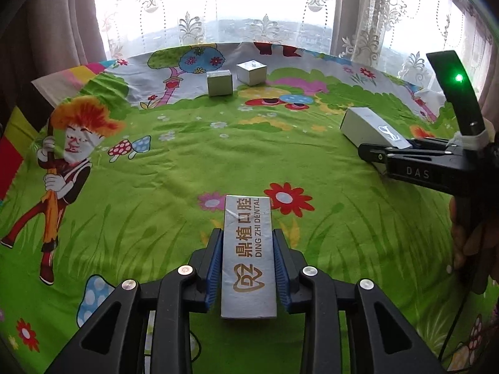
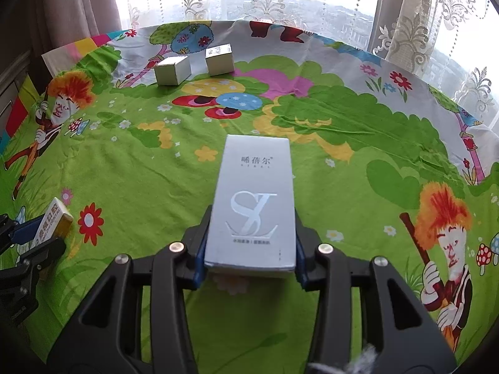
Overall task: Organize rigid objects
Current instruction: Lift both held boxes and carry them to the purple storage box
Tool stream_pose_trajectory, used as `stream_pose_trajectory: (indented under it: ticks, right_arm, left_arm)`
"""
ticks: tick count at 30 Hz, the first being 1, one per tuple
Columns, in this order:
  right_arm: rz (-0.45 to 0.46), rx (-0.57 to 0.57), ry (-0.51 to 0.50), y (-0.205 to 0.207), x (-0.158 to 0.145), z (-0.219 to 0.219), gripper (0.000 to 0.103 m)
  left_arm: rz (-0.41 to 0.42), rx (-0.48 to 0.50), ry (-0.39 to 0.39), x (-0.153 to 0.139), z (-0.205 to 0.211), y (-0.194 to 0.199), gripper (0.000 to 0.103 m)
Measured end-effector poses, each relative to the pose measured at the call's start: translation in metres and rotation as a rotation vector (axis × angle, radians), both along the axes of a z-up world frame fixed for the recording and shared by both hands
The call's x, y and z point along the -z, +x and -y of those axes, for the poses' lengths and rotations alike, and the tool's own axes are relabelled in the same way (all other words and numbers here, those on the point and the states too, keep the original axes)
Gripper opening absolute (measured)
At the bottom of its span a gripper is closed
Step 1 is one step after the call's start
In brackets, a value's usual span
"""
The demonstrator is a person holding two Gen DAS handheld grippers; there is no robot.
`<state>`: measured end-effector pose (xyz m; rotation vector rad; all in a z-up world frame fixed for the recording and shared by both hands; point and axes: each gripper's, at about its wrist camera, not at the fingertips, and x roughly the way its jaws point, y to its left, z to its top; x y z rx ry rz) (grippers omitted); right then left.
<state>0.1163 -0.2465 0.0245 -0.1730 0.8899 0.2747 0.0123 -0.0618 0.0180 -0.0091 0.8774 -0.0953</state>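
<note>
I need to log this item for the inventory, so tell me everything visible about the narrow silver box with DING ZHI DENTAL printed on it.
The DING ZHI DENTAL box is a long, narrow carton that looks like silver-grey card, with gold Chinese characters, gold Latin lettering and a gold tooth-shaped logo on its top face. A crease runs across its far end. The right wrist view shows a gold end face. It lies lengthwise between the blue pads of the left gripper, which is shut on its long sides, above the green cartoon-printed cloth. Whether it touches the cloth is unclear.

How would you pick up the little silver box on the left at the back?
Grip the little silver box across its two flat upright sides, coming down from above and the front. It sits square on the cloth, apart from its neighbour box, so the tongs probably have room on each side.
</note>
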Motion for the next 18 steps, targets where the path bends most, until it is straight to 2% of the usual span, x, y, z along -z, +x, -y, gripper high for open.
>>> stream_pose_trajectory:
  ticks: [3,6,13,16,18]
  right_arm:
    - [-0.002,0.030,0.007,-0.012,-0.001,0.001,0.046]
    - [-0.005,0.045,0.022,-0.055,-0.002,-0.003,0.046]
    - [0.021,-0.011,-0.020,-0.158,-0.003,-0.003,0.045]
    - [0.046,0.035,-0.020,-0.185,-0.006,0.016,0.045]
    - [0.056,0.076,0.012,-0.194,-0.011,0.030,0.045]
  left_arm:
    - [-0.004,-0.005,-0.013,0.002,-0.001,0.002,0.032]
    - [-0.011,-0.020,-0.005,0.001,0.000,-0.005,0.032]
    - [-0.021,0.037,-0.065,-0.004,0.027,-0.070,0.032]
    - [-0.022,0.044,-0.066,-0.005,0.037,-0.083,0.032]
    - [-0.038,0.051,-0.094,-0.009,0.043,-0.087,0.032]
